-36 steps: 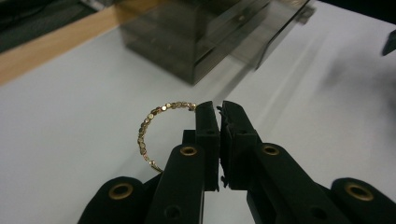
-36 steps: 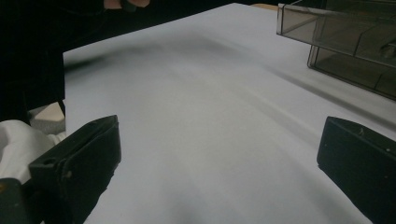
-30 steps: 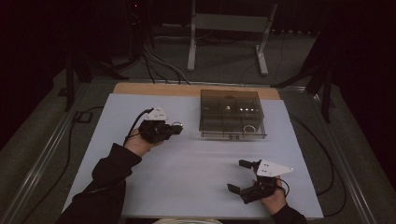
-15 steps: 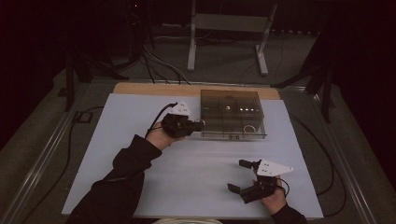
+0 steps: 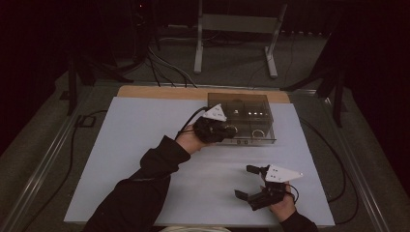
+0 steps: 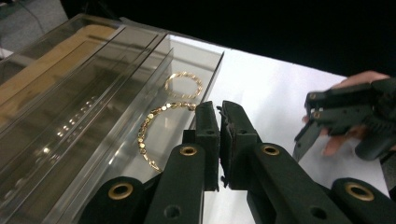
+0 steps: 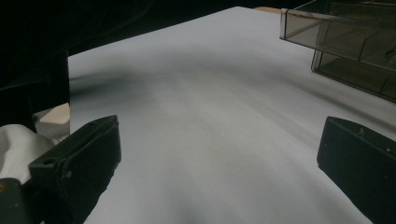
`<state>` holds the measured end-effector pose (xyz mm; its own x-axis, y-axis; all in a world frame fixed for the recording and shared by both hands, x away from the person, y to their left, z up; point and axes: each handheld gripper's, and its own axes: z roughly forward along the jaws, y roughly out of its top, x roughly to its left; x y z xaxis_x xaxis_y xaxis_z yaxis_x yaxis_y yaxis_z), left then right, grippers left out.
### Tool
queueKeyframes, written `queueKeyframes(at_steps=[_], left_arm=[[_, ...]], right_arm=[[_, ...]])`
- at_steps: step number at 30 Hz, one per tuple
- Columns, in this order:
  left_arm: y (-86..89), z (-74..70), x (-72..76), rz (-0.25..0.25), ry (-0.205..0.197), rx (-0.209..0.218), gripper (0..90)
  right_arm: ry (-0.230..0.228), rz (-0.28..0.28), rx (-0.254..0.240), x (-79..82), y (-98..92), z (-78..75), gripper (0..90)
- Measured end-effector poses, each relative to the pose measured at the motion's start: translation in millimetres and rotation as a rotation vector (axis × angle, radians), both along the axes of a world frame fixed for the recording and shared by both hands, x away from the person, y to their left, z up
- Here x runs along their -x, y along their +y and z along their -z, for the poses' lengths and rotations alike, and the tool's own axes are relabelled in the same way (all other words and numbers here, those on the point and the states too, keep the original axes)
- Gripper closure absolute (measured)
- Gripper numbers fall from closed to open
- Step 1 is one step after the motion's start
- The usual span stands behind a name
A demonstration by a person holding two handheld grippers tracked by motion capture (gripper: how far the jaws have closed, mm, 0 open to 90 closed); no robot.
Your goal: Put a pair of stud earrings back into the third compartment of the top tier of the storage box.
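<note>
A clear plastic box [image 5: 267,112] with several compartments stands at the back middle of the white table; in the left gripper view the box [image 6: 70,116] holds a gold ring bracelet [image 6: 183,84] and a gold chain [image 6: 159,123]. My left gripper [image 5: 227,129] is at the box's front left corner. Its jaws [image 6: 219,106] are shut with nothing seen between them, just above the chain's compartment edge. My right gripper [image 5: 245,181] rests open and empty near the table's front right, with its jaws [image 7: 219,154] wide apart over bare table.
The white table sheet [image 5: 145,145] has a wooden strip [image 5: 159,92] along its back edge. Cables [image 5: 82,121] trail off the left side. A metal stand [image 5: 232,29] is on the floor behind the table. The box corner [image 7: 345,42] lies ahead of my right gripper.
My left hand has moved right across the table to the front left corner of the box, jaws staying shut. The right gripper has not moved.
</note>
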<state>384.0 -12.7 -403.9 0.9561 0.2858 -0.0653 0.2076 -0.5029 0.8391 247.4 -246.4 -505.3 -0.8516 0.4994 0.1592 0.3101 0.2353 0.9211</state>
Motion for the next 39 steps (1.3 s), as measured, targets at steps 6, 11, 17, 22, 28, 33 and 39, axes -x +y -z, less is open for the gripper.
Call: queueKeyframes(at_steps=[6,11,17,22,28,33,39], left_arm=[[-25.6,-2.9,-8.0,0.023,0.021,0.014,87.7],[-51.7,-1.7,-13.5,0.04,0.019,0.003,87.6],[-84.8,9.0,-22.8,0.043,0.032,-0.013,87.6],[-102.4,15.4,-32.2,0.017,0.016,0.005,86.9],[-98.5,16.2,-39.6,-0.036,0.026,0.041,67.0],[-74.6,4.5,-38.6,-0.066,0.068,0.11,46.0],[-41.0,-1.4,-30.1,-0.073,0.079,0.12,33.6]], right_arm=[[-0.003,0.003,-0.008,-0.3,-0.3,-1.1,0.0],[-0.005,-0.002,-0.009,-0.3,0.2,-1.1,0.0],[-0.001,-0.008,-0.009,0.1,0.0,-1.0,0.0],[-0.004,-0.009,-0.01,0.5,-0.8,-1.5,0.0],[-0.004,-0.016,-0.006,1.1,-1.1,-1.6,0.0],[-0.008,-0.014,-0.006,1.7,-1.6,-2.2,0.0],[-0.007,-0.009,-0.001,1.6,-0.9,-2.0,0.0]])
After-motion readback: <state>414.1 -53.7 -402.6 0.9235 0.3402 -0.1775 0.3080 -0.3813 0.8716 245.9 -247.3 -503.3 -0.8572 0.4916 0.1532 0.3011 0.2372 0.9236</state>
